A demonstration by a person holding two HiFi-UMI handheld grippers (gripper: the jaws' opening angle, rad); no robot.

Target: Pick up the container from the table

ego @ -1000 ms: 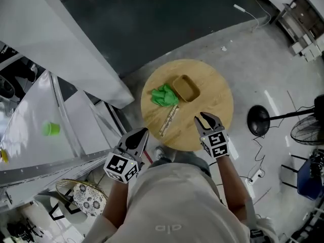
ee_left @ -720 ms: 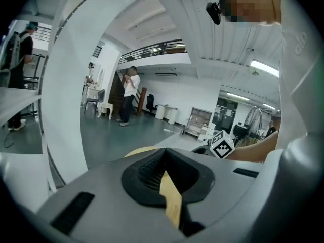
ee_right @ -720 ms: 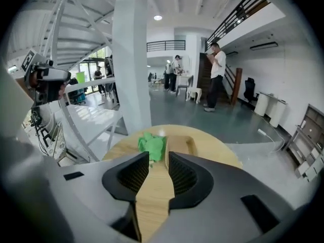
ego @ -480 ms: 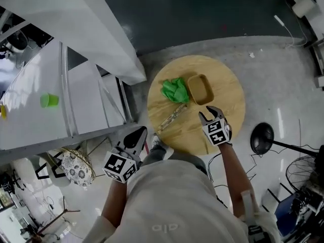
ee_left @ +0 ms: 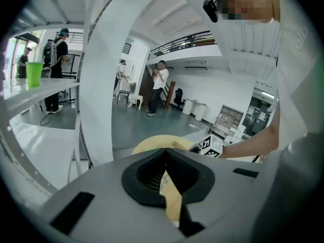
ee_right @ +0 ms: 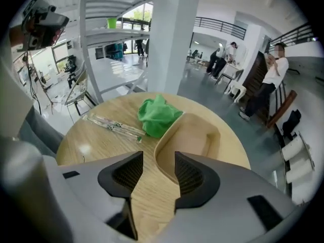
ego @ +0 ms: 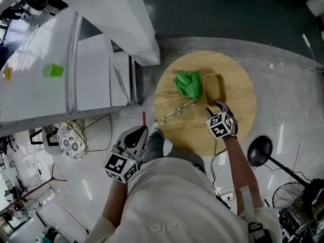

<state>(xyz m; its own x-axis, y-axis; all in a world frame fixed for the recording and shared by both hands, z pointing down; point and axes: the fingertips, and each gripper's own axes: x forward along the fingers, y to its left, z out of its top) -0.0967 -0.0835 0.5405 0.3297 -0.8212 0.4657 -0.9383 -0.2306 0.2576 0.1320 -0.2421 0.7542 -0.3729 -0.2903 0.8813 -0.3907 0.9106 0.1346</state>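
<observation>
The container (ego: 214, 88) is a tan, shallow, rounded-rectangle tray lying on the round wooden table (ego: 238, 85). My right gripper (ego: 218, 106) points down at its near end. In the right gripper view the container (ee_right: 195, 135) has its near rim between the jaws of my right gripper (ee_right: 158, 157). Those jaws are opening, and the pads (ee_right: 190, 176) stand clear of the rim. My left gripper (ego: 135, 136) hangs beside the body, off the table's near-left edge. Its tips (ee_left: 165, 152) meet with nothing between them.
A crumpled green cloth (ego: 188, 83) lies against the container's left side, and a clear wrapped stick packet (ego: 177, 112) lies nearer the table's left edge. White shelving with a green cup (ego: 53, 70) stands at left. A black stand base (ego: 259, 151) sits on the floor at right.
My right gripper has come down and forward across the table to the container's near end, and its jaws have spread wider. The left gripper has sunk a little beside the body.
</observation>
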